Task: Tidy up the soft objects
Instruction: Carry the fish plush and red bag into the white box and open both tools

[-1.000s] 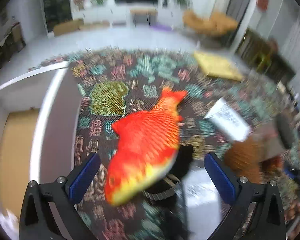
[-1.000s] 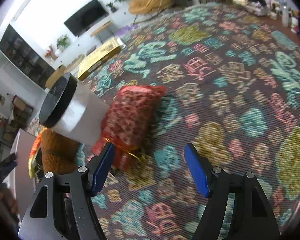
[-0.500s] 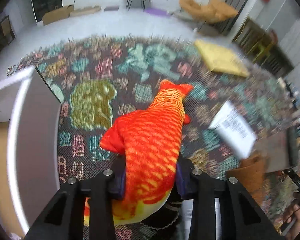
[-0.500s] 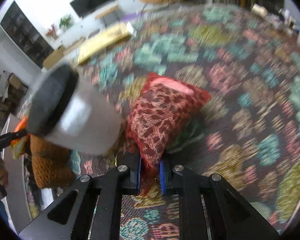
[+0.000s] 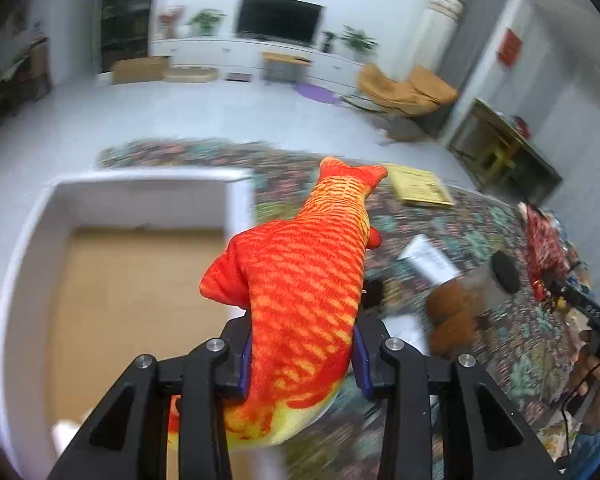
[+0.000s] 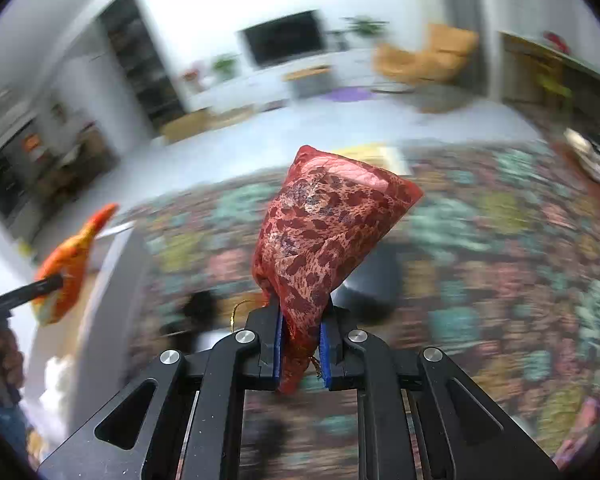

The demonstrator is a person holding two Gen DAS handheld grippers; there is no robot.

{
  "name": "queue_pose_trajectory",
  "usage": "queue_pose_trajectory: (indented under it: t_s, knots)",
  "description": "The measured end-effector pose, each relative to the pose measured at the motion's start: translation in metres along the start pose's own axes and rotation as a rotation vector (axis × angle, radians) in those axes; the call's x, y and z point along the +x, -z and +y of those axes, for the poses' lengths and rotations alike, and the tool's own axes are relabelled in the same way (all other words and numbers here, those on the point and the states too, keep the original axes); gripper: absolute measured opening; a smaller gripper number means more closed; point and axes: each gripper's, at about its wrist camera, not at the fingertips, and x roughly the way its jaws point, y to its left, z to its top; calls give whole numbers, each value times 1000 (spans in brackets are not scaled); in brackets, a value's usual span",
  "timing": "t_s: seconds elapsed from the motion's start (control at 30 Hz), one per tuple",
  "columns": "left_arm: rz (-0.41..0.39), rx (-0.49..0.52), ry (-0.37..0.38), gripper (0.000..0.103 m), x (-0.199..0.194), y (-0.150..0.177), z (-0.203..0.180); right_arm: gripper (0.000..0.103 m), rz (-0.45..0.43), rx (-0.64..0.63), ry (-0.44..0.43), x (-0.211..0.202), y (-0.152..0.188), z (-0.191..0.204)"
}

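Plush fish point(image 5: 300, 304), orange-red, is clamped between the fingers point(image 5: 244, 360) of the left gripper point(image 5: 302, 360), lifted off the patterned rug point(image 5: 480, 232) with its tail pointing away, just beside the white box point(image 5: 32, 220) with a tan bottom. Red leopard-print pouch point(image 6: 324, 240) is pinched at its gathered neck by the right gripper point(image 6: 302, 354), fingers point(image 6: 277, 348) clenched on it, body standing up above the rug. Beyond: white floor point(image 5: 180, 116), TV point(image 5: 278, 22), tan chair point(image 5: 404, 88).
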Motion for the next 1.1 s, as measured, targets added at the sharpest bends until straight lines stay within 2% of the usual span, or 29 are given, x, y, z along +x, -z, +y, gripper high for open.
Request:
queue_pose_trajectory:
  t_s: [0.17, 0.23, 0.27, 0.3, 0.33, 0.37, 0.4, 0.47, 0.53, 0.63, 0.73, 0.87, 1.1]
  knots:
    - [-18, -39, -190, 39, -55, 52, 77, 15, 81, -100, -285, 20, 22, 136]
    - [-21, -58, -249, 43, -69, 70, 99, 16, 135, -139, -393, 32, 35, 191]
    - [-24, -69, -293, 51, -76, 80, 108, 18, 154, -149, -434, 38, 41, 212]
    - [-27, -79, -344, 66, -80, 89, 116, 32, 168, -153, -480, 45, 47, 231]
    - [-32, -82, -382, 76, -83, 97, 121, 43, 192, -153, -527, 55, 54, 251]
    - [-45, -82, -408, 90, -84, 105, 123, 75, 223, -152, -558, 64, 60, 261]
    - [-69, -80, -445, 93, -87, 111, 126, 78, 252, -147, -564, 74, 67, 272]
    - [-86, -64, -482, 93, -89, 118, 124, 78, 250, -156, -542, 77, 74, 272]
    - [-107, -37, -481, 93, -89, 122, 114, 78, 212, -174, -487, 71, 78, 252]
    - [-156, 14, -442, 93, -89, 126, 84, 79, 140, -203, -338, 58, 88, 207]
    - [-182, 73, -387, 93, -82, 127, 45, 79, 86, -219, -151, 49, 102, 151]
    - [-179, 153, -295, 94, -65, 119, -14, 79, 118, -141, 28, 45, 119, 68]
    - [-180, 275, -251, 94, -48, 119, -94, 79, 116, 26, 169, 10, 147, -26]
